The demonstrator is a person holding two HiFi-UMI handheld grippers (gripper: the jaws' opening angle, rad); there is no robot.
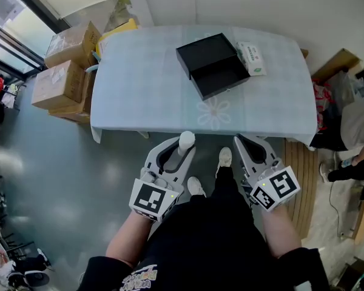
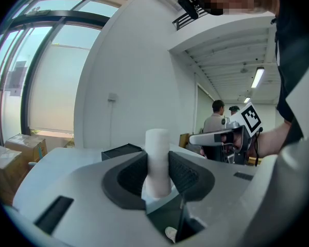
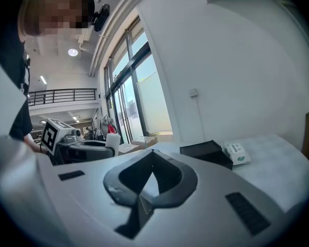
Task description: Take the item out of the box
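Note:
A black box lies open on the table (image 1: 139, 96), its base (image 1: 221, 76) and lid (image 1: 205, 52) side by side, both looking empty. My left gripper (image 1: 183, 140) hangs in front of the table's near edge, shut on a white cylinder (image 1: 186, 141) that stands upright between the pads (image 2: 157, 161). In the left gripper view the black box (image 2: 121, 151) lies far beyond the jaws. My right gripper (image 1: 239, 140) is beside the left one, also off the table, its jaws closed tip to tip (image 3: 152, 156) with nothing in them.
A white tissue packet (image 1: 252, 57) lies right of the box. Cardboard boxes (image 1: 64, 71) are stacked on the floor at the table's left end. A person (image 1: 358, 138) stands at the right, near wooden boards (image 1: 300, 174). My own feet (image 1: 224, 157) are under the table's edge.

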